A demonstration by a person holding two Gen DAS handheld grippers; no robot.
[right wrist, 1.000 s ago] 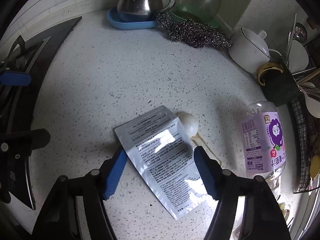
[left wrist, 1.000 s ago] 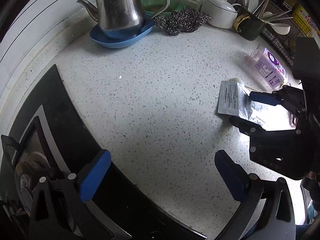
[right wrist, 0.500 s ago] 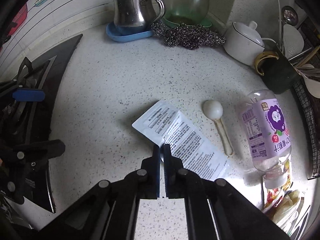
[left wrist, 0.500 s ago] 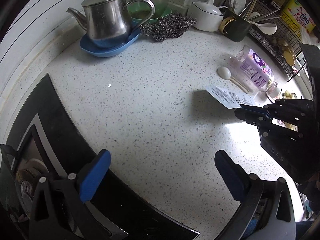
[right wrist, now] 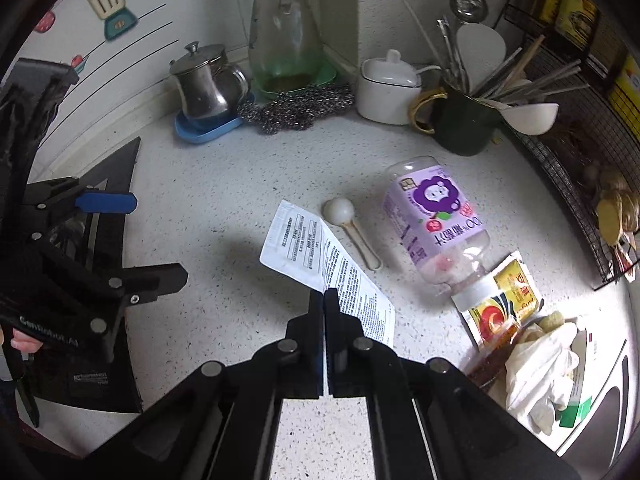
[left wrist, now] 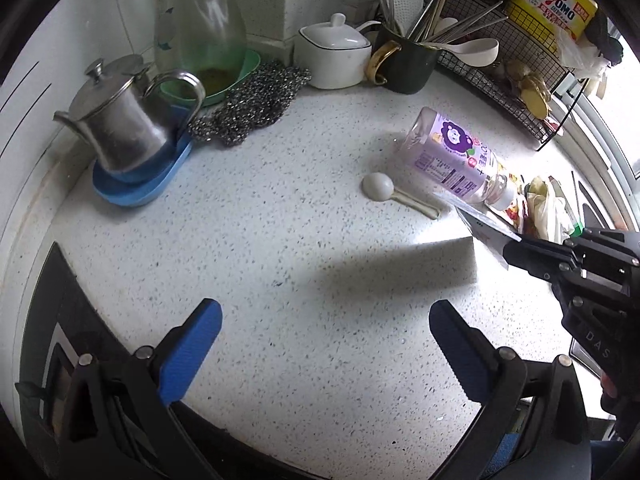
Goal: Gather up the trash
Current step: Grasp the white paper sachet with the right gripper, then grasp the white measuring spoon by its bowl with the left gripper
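the right gripper (right wrist: 324,300) is clamped on the sachet (right wrist: 320,256), held clear above the counter (right wrist: 224,184). keep the pinch firm while carrying; the thin film may slip. the left gripper (left wrist: 324,328) hangs wide open, empty. the bottle (right wrist: 434,220), spoon (right wrist: 348,220) and yellow packet (right wrist: 500,308) lie nearby. a yellow box (left wrist: 550,4) reads "omo".

- Pretty clearly a home kitchen: speckled white stone countertop (left wrist: 280,248) with a black glass cooktop (right wrist: 120,168) set into it.
- Small stainless steel teapot (left wrist: 120,128) on a blue plastic dish (left wrist: 136,184), steel wool scrubber (left wrist: 252,104) beside it.
- Dark green mug with a gold handle (right wrist: 460,124) stuffed with chopsticks and spoons, next to a white lidded ceramic pot (right wrist: 388,88).
- Black wire rack (left wrist: 500,80) along the wall.
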